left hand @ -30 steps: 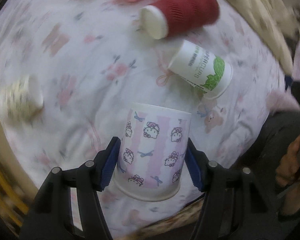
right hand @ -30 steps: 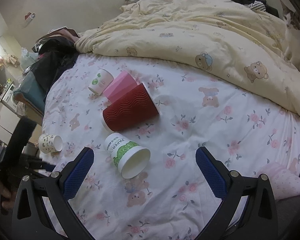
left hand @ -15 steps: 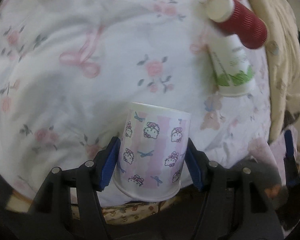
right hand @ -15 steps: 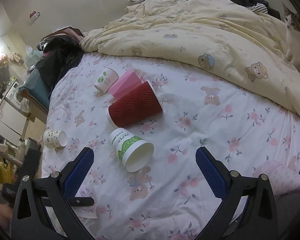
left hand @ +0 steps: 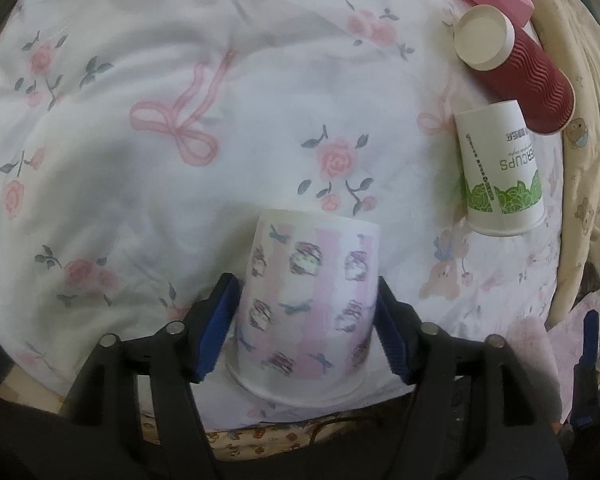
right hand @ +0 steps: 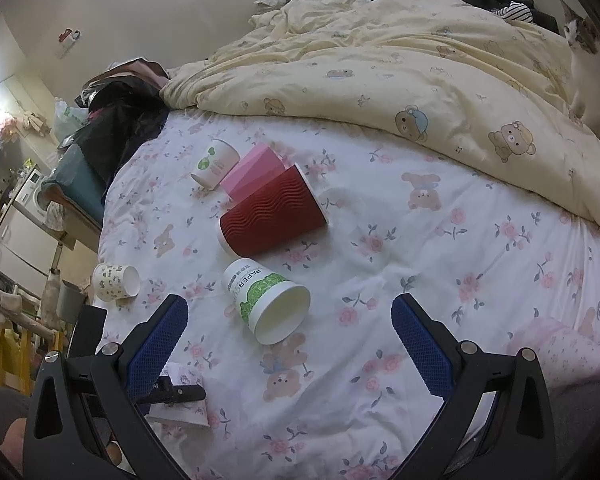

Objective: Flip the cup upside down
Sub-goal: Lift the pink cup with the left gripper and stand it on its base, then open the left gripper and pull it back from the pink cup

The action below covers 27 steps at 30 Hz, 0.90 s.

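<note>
My left gripper is shut on a pink-and-white Hello Kitty paper cup, its blue pads pressed on both sides. The cup's wide rim faces me and its base points at the floral bed sheet, just above the bed's near edge. In the right wrist view part of this cup and the left gripper show at lower left. My right gripper is open and empty, hovering over the sheet near a green-and-white paper cup lying on its side.
A red ribbed cup, a pink cup, a small white-green cup and a spotted cup lie on the sheet. A yellow bear quilt covers the far half. A cat sits at right.
The left gripper has swung with the Hello Kitty cup toward the bed; the sheet and lying cups now look closer and steadier. The right gripper's view drifted slightly; it stays open.
</note>
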{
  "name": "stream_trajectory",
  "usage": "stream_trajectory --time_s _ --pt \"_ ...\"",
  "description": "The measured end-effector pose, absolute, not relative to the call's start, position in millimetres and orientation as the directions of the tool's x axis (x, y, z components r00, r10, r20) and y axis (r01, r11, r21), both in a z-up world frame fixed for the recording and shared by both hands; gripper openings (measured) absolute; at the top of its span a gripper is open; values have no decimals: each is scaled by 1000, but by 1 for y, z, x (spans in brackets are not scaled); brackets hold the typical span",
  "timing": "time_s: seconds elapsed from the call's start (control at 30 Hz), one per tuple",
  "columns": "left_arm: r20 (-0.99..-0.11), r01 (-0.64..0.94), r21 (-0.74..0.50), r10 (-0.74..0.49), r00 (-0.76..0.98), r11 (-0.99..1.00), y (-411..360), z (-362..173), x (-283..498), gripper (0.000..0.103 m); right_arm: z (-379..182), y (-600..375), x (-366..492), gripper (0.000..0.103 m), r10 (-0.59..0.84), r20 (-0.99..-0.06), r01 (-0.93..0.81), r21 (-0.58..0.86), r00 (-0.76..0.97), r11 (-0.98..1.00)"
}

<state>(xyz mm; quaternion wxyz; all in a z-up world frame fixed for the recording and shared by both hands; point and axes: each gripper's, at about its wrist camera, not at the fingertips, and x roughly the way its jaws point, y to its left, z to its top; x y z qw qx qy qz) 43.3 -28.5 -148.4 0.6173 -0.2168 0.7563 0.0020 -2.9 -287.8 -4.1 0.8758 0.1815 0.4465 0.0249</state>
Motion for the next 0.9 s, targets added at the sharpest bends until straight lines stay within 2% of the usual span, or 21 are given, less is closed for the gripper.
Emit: stream_trajectory --time_s 0.03,0.1,0.13,0.37,0.47,0.7,0.9 --pt "-933 -329 -268 -328 -145 906 -28 -148 43 89 -4 -287 -3 103 207 -773 116 340 600 933" --pt "-936 -322 -272 -327 -129 907 -29 -145 43 98 -3 -287 -3 103 210 -768 109 342 605 933" --pt "-941 -318 -264 -316 -125 911 -28 -143 43 99 -2 -286 -3 103 210 -764 105 340 610 934" --pt "-945 -282 -281 -316 -86 917 -12 -118 42 99 -2 -285 -3 103 204 -768 101 329 608 939" --pt "-934 -260 -329 -353 -51 908 -6 -103 41 99 -4 -284 -2 103 199 -772 105 325 604 940" --pt "-958 -183 -285 -275 76 941 11 -58 40 99 -4 -281 -3 103 194 -772 85 305 606 949" --pt "-958 -194 -258 -224 181 946 36 -31 41 99 -7 -273 -2 103 205 -775 72 306 598 949"
